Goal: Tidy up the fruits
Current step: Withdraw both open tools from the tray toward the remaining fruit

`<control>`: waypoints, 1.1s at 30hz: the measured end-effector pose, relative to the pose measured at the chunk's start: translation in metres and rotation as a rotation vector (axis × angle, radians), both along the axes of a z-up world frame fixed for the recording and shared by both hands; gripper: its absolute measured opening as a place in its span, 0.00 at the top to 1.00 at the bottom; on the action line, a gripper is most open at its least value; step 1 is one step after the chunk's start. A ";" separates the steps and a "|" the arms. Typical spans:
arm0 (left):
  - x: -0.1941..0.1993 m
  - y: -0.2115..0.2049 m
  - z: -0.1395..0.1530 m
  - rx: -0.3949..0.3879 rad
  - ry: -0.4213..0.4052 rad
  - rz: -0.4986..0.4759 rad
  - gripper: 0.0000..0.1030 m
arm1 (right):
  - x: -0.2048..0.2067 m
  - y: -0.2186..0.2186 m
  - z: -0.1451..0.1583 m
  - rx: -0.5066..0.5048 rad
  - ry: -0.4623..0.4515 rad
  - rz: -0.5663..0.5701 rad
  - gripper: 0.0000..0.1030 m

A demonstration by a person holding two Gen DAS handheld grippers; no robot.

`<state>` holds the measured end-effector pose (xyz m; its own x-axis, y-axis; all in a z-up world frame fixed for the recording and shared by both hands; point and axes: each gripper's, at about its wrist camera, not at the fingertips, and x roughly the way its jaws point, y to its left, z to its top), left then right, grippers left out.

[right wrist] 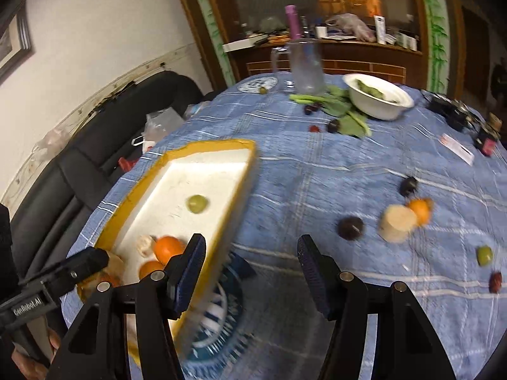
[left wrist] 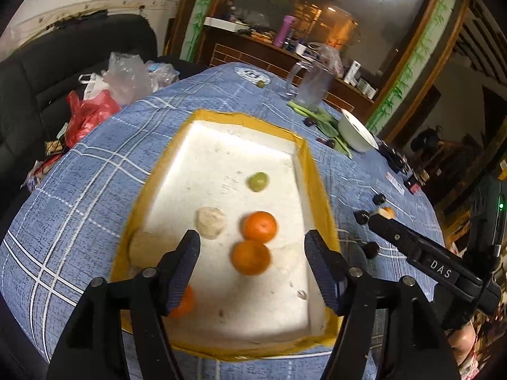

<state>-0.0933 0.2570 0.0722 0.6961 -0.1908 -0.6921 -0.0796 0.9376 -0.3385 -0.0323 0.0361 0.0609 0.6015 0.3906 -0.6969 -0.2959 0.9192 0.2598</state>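
A white foam tray with a yellow taped rim (left wrist: 313, 171) lies on the blue checked cloth. In it are a green fruit (left wrist: 257, 181), a pale lump (left wrist: 210, 222) and two oranges (left wrist: 259, 226) (left wrist: 250, 257); a third orange (left wrist: 187, 300) is half hidden behind a finger. My left gripper (left wrist: 252, 240) hangs open above the tray's near end, its pads touching nothing. My right gripper (right wrist: 252, 242) is open over bare cloth just right of the tray. Loose on the cloth to its right are a dark plum (right wrist: 350, 228), a pale round piece (right wrist: 397, 223), an orange (right wrist: 420, 210) and a green fruit (right wrist: 484, 255).
At the table's far side stand a white bowl (right wrist: 377, 107), leafy greens (right wrist: 342, 107) and a clear pitcher (right wrist: 305, 69). Small dark and red fruits (right wrist: 408, 186) (right wrist: 495, 281) dot the cloth. Plastic bags (left wrist: 95, 101) sit on a black sofa to the left.
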 end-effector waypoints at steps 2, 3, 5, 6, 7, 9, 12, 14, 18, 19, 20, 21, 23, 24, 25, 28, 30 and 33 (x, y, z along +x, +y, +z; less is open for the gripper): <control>-0.002 -0.012 0.003 0.023 -0.002 -0.023 0.33 | -0.007 -0.014 -0.003 0.007 0.009 -0.019 0.37; -0.003 -0.019 0.004 0.038 -0.002 -0.035 0.33 | -0.010 -0.020 -0.005 0.010 0.013 -0.030 0.37; -0.007 -0.034 0.006 0.075 -0.005 -0.061 0.33 | -0.017 -0.032 -0.006 0.015 0.017 -0.047 0.37; -0.009 -0.044 0.008 0.104 -0.008 -0.076 0.33 | -0.021 -0.038 -0.008 0.018 0.020 -0.058 0.37; -0.010 -0.051 0.009 0.127 -0.009 -0.086 0.32 | -0.024 -0.042 -0.009 0.022 0.022 -0.066 0.37; -0.015 -0.066 0.011 0.188 -0.016 -0.102 0.30 | -0.031 -0.050 -0.011 0.031 0.024 -0.081 0.35; -0.021 -0.086 0.013 0.279 -0.030 -0.116 0.25 | -0.041 -0.062 -0.015 0.036 0.025 -0.099 0.35; -0.023 -0.094 0.014 0.293 -0.028 -0.136 0.25 | -0.047 -0.071 -0.018 0.038 0.025 -0.109 0.35; -0.025 -0.110 0.013 0.318 -0.014 -0.161 0.25 | -0.057 -0.088 -0.020 0.040 0.019 -0.134 0.33; -0.025 -0.113 0.013 0.324 -0.012 -0.167 0.25 | -0.060 -0.094 -0.020 0.044 0.018 -0.143 0.32; -0.025 -0.117 0.012 0.331 -0.009 -0.173 0.25 | -0.061 -0.098 -0.021 0.047 0.018 -0.151 0.32; -0.025 -0.121 0.012 0.339 -0.007 -0.180 0.25 | -0.062 -0.103 -0.021 0.050 0.019 -0.158 0.32; -0.025 -0.128 0.011 0.351 -0.004 -0.189 0.25 | -0.063 -0.112 -0.023 0.058 0.023 -0.172 0.32; -0.025 -0.131 0.011 0.360 -0.003 -0.194 0.25 | -0.064 -0.116 -0.024 0.061 0.025 -0.178 0.32; -0.025 -0.135 0.010 0.368 0.000 -0.199 0.25 | -0.065 -0.121 -0.025 0.065 0.027 -0.185 0.32; -0.023 -0.142 0.008 0.382 0.009 -0.211 0.25 | -0.066 -0.134 -0.029 0.075 0.033 -0.205 0.32; -0.022 -0.146 0.006 0.387 0.016 -0.219 0.25 | -0.067 -0.142 -0.030 0.082 0.038 -0.220 0.32; -0.018 -0.151 0.003 0.384 0.030 -0.230 0.24 | -0.070 -0.157 -0.034 0.085 0.042 -0.242 0.32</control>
